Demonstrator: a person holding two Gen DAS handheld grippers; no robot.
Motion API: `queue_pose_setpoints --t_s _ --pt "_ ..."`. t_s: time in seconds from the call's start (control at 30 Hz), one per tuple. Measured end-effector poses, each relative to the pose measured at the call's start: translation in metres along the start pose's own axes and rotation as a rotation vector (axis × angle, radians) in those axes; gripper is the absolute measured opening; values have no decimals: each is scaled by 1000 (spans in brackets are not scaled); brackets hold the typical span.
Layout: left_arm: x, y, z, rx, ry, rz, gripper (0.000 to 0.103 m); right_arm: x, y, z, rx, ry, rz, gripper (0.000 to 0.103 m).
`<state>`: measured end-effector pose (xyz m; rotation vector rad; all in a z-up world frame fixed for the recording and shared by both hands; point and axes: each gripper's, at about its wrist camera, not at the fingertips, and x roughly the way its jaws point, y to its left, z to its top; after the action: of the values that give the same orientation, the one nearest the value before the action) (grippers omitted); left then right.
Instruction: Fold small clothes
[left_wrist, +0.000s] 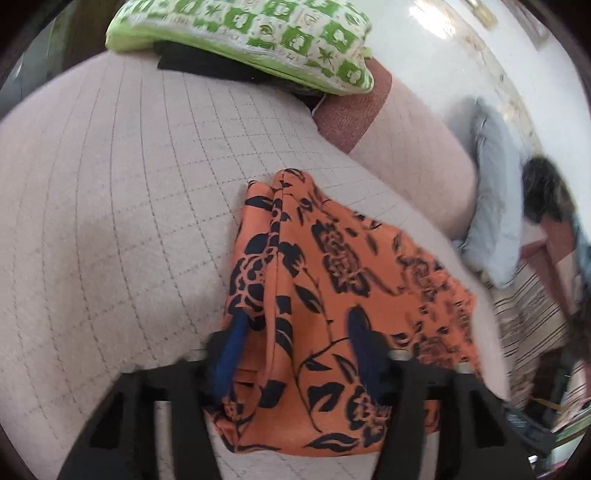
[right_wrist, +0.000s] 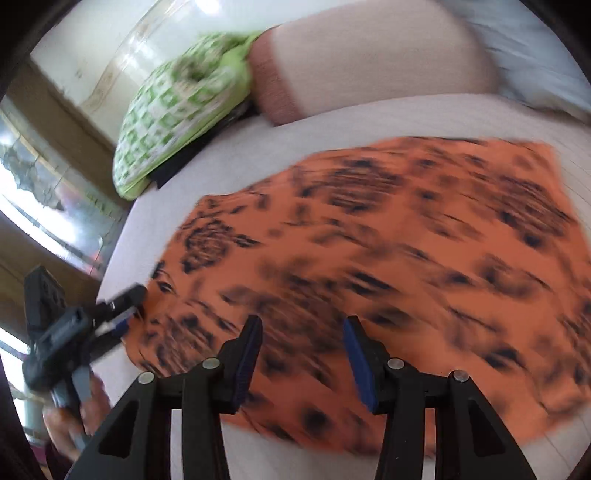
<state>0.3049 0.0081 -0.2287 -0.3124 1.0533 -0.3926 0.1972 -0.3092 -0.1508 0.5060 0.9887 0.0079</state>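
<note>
Step in hand, as judged: first fold of the orange floral garment (right_wrist: 388, 240), spread on the quilted bed (left_wrist: 110, 221). Left tongs (left_wrist: 295, 332) bunch its left edge between their pads, though whether they are clamped I cannot tell; right tongs (right_wrist: 303, 343) hover wide apart, holding nothing. Next move calls for carrying the gripped edge across while the right pins or takes a corner; green patterned pillow (left_wrist: 240, 33) and pink bolster (right_wrist: 369, 55) lie well clear.
</note>
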Motion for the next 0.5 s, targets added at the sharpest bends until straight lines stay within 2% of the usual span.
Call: queue_pose_setpoints --t_s 0.03,0.13,0.23,0.33,0.5 --pt "3 0 -1 14 9 33 17 -7 -14 -5 25 -13 -13 50" --pt "5 3 -5 -1 -12 53 9 -23 -56 -9 158 -51 -9 50" --pt "-5 0 -11 -3 -34 50 7 -26 -72 -4 226 -59 5 50" --pt "-19 0 -28 7 -49 55 6 -26 -64 3 180 -71 12 50" --pt "-42 10 -49 -56 -79 84 6 -26 -52 2 112 -78 18 50"
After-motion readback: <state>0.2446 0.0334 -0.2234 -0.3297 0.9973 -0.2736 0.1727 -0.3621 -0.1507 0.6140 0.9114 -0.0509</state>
